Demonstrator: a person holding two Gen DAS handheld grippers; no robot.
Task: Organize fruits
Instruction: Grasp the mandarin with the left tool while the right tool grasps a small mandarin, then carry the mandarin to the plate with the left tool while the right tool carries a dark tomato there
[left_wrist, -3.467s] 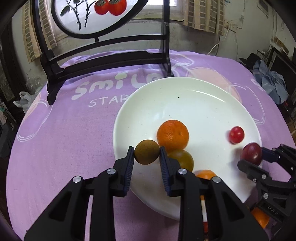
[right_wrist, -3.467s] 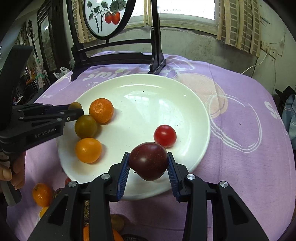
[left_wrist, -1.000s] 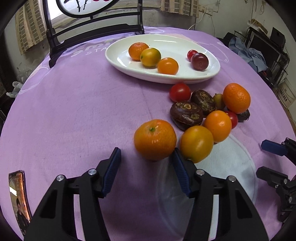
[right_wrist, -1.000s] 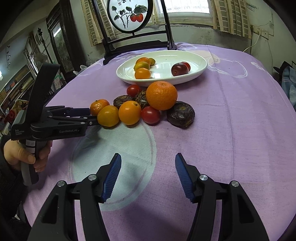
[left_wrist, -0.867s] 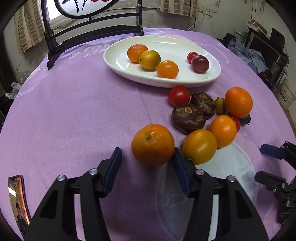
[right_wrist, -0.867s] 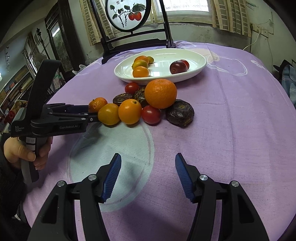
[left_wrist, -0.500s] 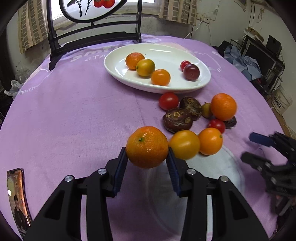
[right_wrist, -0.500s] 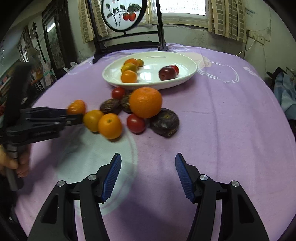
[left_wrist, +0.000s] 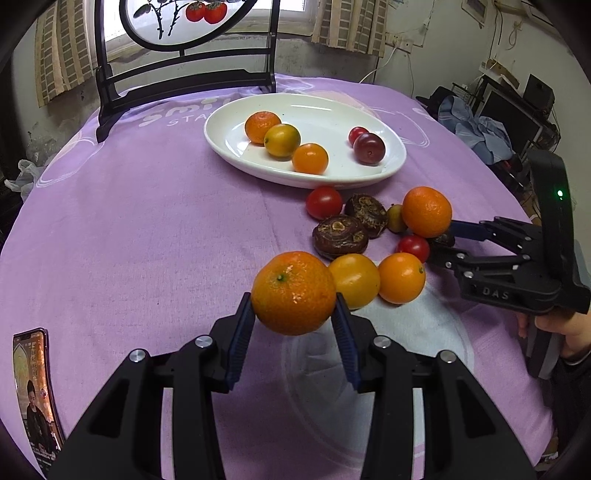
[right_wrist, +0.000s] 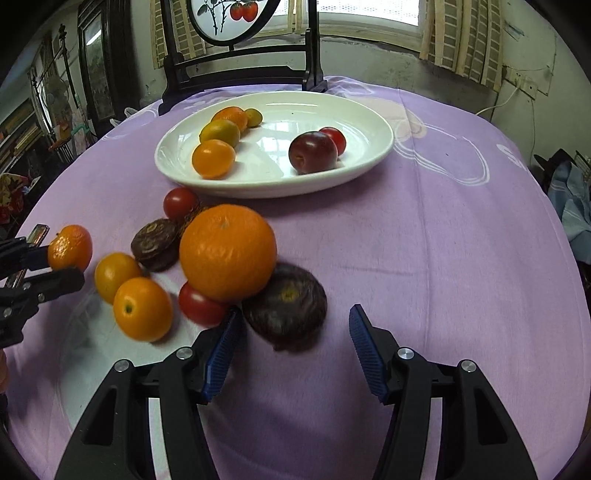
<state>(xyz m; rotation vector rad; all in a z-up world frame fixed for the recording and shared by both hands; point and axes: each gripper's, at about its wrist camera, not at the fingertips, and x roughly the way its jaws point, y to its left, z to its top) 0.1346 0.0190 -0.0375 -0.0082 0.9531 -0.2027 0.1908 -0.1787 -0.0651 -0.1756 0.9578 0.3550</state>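
Left wrist view showed the left gripper (left_wrist: 294, 317) clenched on a mandarin (left_wrist: 293, 292), its blue pads pressed against the fruit's two sides and the green stem dimple turned up and toward the camera; the fruit was nearly round, so no long axis could be told. Whether it was clear of the purple tablecloth (left_wrist: 147, 229) could not be told. Just beyond the right pad lay a yellow-orange citrus (left_wrist: 354, 280) and, touching it, an orange one (left_wrist: 401, 277). Farther ahead sat two wrinkled dark passion fruits (left_wrist: 340, 236), a red tomato (left_wrist: 324, 202) and a large orange (left_wrist: 426, 211), and beyond them the white plate (left_wrist: 391, 166), which held three citrus fruits, a plum (left_wrist: 369, 148) and a small tomato. A phone (left_wrist: 35, 384) lay to the gripper's left. In the right wrist view the right gripper (right_wrist: 295, 343) stood spread wide and held nothing; a dark passion fruit (right_wrist: 285, 306) lay just ahead of its left pad, touching the large orange behind it, with a red tomato (right_wrist: 201, 304) beside that pad.
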